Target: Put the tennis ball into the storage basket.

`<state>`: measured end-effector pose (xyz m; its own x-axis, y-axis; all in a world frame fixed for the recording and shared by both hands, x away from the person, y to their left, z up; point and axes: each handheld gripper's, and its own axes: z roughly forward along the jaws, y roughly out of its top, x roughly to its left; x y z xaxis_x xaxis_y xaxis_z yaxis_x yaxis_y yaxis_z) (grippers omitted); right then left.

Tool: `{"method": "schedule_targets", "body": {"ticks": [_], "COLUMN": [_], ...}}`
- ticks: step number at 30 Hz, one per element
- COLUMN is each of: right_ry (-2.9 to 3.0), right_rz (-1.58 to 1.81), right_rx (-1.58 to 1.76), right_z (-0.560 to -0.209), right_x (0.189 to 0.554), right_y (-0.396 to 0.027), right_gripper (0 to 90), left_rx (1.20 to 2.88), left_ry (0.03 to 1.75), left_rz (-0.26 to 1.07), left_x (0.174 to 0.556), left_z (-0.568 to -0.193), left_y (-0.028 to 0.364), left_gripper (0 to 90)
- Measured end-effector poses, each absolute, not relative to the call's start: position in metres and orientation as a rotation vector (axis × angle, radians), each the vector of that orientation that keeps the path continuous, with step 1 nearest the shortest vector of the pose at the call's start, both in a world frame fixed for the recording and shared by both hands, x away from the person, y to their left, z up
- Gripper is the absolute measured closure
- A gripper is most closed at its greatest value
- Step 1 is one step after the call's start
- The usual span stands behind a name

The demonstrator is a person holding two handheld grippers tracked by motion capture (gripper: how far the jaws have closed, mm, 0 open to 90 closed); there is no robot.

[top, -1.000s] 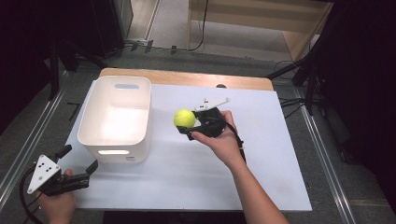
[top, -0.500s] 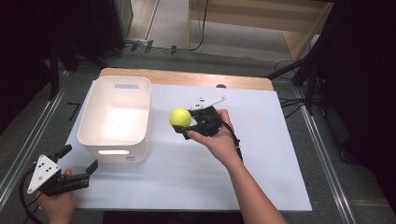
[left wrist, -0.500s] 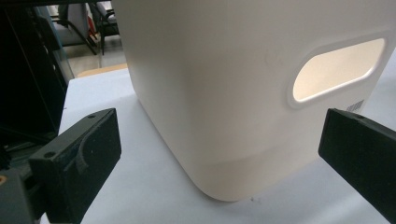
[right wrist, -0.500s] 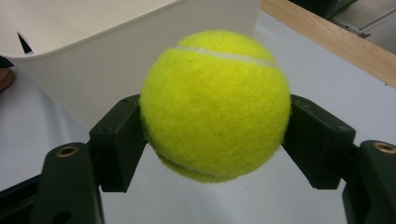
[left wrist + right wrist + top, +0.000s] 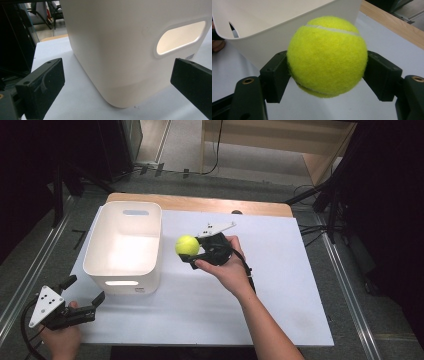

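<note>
Ball [image 5: 187,245] nearer bin [image 5: 100,251]; tongs [image 5: 192,254] clamped

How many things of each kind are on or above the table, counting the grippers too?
Tennis ball: 1
White bin: 1
Grippers: 2, the left gripper and the right gripper
Total: 4

- white rectangular plastic bin [image 5: 124,247] sits on left part of white table top [image 5: 280,285]
- yellow felt tennis ball [image 5: 187,245] just right of bin, off the surface, between right gripper [image 5: 196,251] jaws
- left gripper [image 5: 82,295] at near-left corner, before bin
</note>
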<state>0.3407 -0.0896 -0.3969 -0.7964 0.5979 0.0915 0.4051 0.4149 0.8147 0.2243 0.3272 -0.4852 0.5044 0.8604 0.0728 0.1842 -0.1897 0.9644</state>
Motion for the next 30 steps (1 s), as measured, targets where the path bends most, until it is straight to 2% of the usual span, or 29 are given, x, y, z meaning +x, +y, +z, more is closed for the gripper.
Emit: {"method": "schedule_targets", "body": {"ticks": [30], "right_ry": [2.471], "right_rz": [1.345], "right_rx": [0.828], "right_z": [-0.384], "right_x": [0.342], "right_y": [-0.066], "right_gripper": [24.9], "left_rx": [1.675], "left_ry": [0.898], "left_rz": [0.786], "left_x": [0.224], "left_z": [-0.485], "left_y": [0.327], "left_gripper": [0.0]}}
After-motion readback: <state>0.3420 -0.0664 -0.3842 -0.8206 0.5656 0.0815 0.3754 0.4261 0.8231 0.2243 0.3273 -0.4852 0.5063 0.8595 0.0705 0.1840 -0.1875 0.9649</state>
